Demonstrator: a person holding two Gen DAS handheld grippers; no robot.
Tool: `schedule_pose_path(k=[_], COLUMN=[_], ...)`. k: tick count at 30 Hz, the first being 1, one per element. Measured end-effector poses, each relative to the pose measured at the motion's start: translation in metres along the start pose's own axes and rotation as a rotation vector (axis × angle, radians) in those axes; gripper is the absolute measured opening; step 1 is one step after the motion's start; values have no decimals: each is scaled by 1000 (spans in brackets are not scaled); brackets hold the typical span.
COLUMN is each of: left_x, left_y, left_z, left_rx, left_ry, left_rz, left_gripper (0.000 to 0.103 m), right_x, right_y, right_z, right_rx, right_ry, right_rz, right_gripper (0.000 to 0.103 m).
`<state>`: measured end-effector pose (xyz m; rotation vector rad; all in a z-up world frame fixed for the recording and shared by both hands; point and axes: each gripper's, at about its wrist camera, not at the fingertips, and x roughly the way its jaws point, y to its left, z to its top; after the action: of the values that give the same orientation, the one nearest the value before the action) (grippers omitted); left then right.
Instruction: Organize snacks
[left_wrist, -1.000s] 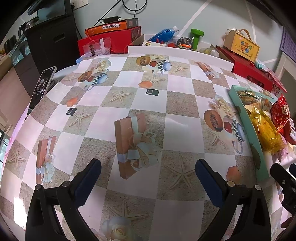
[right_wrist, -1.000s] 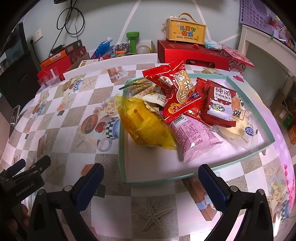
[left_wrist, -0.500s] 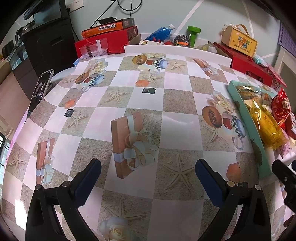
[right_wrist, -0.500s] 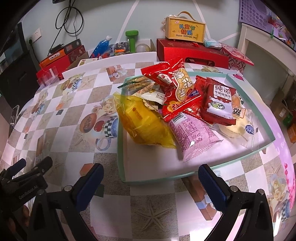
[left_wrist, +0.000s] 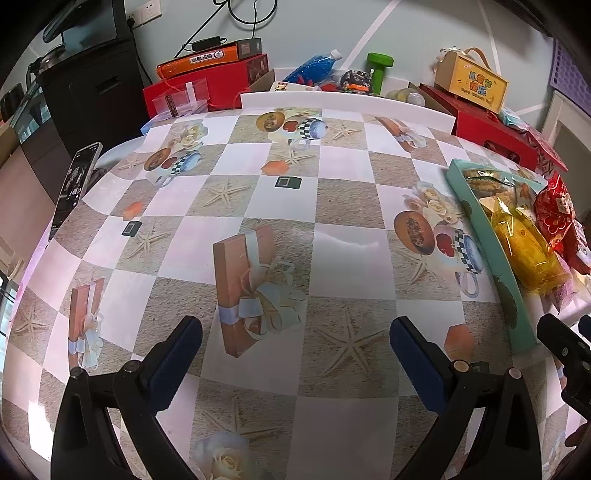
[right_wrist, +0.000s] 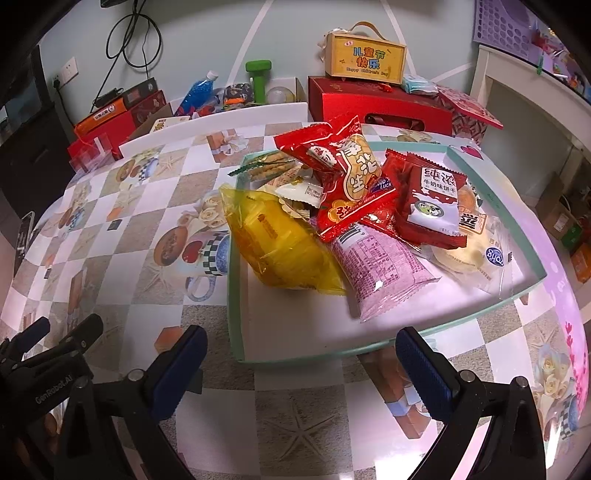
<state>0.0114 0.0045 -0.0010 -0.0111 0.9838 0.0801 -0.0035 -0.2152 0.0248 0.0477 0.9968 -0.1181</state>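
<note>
A shallow teal-rimmed tray (right_wrist: 236, 295) on the patterned table holds several snack packs: a yellow bag (right_wrist: 280, 243), a pink pack (right_wrist: 376, 269), a red peanut bag (right_wrist: 347, 173), a red milk-biscuit pack (right_wrist: 432, 199) and a clear-wrapped bun (right_wrist: 476, 254). My right gripper (right_wrist: 301, 365) is open and empty just in front of the tray's near rim. My left gripper (left_wrist: 295, 354) is open and empty over bare tablecloth, left of the tray (left_wrist: 484, 236). The yellow bag (left_wrist: 524, 247) shows at the right of the left wrist view.
Red gift boxes (right_wrist: 376, 105), a yellow wooden box (right_wrist: 365, 57), a green dumbbell (right_wrist: 258, 79) and a blue bottle (right_wrist: 197, 92) line the wall behind a white board (left_wrist: 343, 103). A phone (left_wrist: 74, 184) lies at the table's left edge. A black cabinet (left_wrist: 88, 92) stands at the far left.
Both views have shifted slightly; the left gripper has drifted a little and the tray sits a bit further left in its view. Both grippers stay open.
</note>
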Motion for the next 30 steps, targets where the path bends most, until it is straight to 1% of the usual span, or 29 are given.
schedule_pose_path(k=[30], left_x=[3], left_y=[-4], left_z=[-1], left_rx=[17], left_ry=[9], left_rz=[6], left_gripper=[101], right_x=[0], right_y=[0], right_z=[-1], right_rx=[3], right_ry=[6], right_rz=[9], right_gripper=[103])
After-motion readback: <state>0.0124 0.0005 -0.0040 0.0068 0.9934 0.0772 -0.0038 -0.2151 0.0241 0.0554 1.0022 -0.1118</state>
